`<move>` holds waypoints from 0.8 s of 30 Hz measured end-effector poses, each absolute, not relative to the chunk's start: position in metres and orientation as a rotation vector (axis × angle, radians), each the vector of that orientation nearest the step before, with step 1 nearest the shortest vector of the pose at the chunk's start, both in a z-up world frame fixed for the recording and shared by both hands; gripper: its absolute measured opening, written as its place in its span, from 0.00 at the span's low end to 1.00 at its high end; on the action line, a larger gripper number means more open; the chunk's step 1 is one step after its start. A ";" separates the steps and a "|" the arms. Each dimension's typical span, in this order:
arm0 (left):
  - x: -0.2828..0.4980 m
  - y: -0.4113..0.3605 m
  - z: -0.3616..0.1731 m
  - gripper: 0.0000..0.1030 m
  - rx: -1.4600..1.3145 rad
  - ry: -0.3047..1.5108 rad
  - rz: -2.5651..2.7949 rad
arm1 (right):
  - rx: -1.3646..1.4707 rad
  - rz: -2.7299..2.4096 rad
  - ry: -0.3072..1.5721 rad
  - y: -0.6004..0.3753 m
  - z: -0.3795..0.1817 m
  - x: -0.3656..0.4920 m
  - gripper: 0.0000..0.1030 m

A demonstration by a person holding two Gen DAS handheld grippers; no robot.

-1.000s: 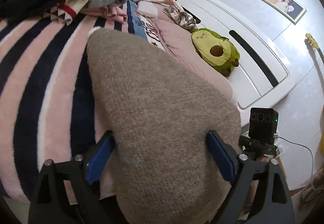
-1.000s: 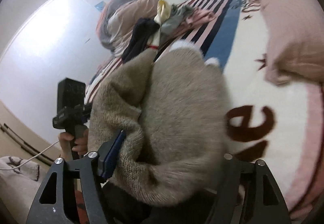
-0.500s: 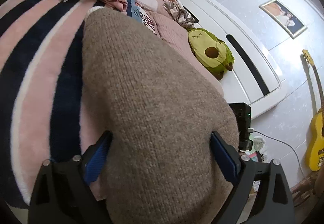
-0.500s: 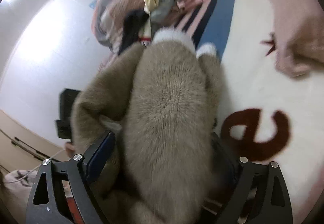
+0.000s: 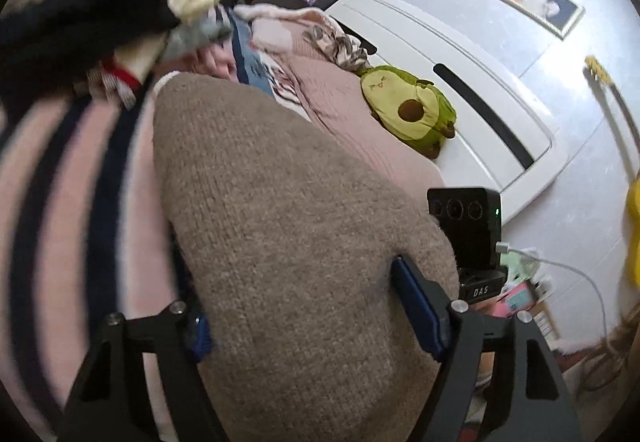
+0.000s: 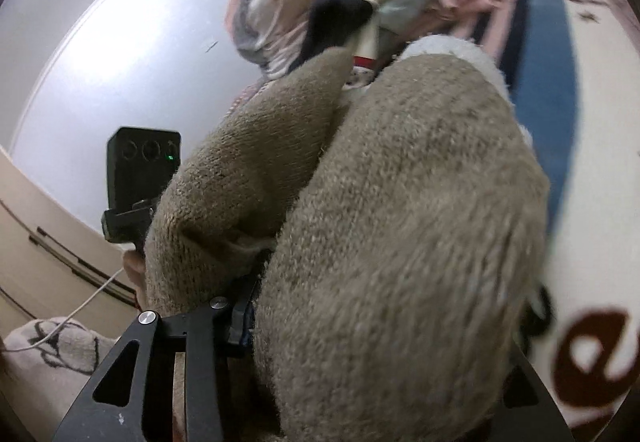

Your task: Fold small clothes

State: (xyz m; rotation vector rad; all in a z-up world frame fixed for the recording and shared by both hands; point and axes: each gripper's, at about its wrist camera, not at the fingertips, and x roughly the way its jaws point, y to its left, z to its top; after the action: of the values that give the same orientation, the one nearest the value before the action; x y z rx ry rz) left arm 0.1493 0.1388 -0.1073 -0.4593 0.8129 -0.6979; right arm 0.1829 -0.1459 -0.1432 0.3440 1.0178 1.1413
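A small brown knit sweater (image 5: 288, 226) with white cuffs lies over a striped blanket on the bed. It drapes over both grippers. My left gripper (image 5: 312, 314) has its blue-padded jaws wide apart with the sweater's edge lying between and over them. In the right wrist view the sweater (image 6: 400, 226) bulges up over my right gripper (image 6: 380, 322); its left finger (image 6: 236, 318) shows under the cloth, the right finger is hidden. The other gripper's camera block shows in each view (image 5: 466, 226) (image 6: 140, 166).
A heap of other clothes (image 5: 100, 26) lies at the far end of the pink and navy striped blanket (image 5: 68, 202). A green avocado plush (image 5: 408, 110) sits by the white headboard (image 5: 460, 74). A pink quilt (image 5: 360, 130) lies alongside.
Both grippers have lifted and pulled back with the sweater; the clothes heap and right gripper's camera block came back into view. In the right view the sweater bulges higher.
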 end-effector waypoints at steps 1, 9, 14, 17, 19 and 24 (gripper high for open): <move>0.148 0.148 -0.101 0.72 -0.430 0.810 -0.684 | 0.338 1.158 1.013 -0.133 -0.139 0.185 0.40; 0.143 0.250 -0.075 0.72 -0.343 0.833 -0.525 | 0.285 1.286 1.002 -0.018 -0.119 0.198 0.40; 0.136 0.316 -0.068 0.72 -0.282 0.833 -0.399 | 0.231 1.384 1.022 0.071 -0.115 0.195 0.40; 0.135 0.352 -0.072 0.72 -0.278 0.850 -0.352 | 0.177 1.427 1.025 0.122 -0.114 0.191 0.40; 0.140 0.382 -0.075 0.72 -0.292 0.861 -0.310 | 0.153 1.451 1.024 0.155 -0.112 0.195 0.37; 0.150 0.430 -0.084 0.72 -0.278 0.849 -0.241 | 0.130 1.476 1.017 0.208 -0.114 0.208 0.37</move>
State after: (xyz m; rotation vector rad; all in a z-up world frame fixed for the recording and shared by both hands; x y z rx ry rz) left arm 0.1502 0.4300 -0.0835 -0.2777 0.8493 -0.2406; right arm 0.2076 0.2078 -0.1141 0.1304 1.0166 1.4761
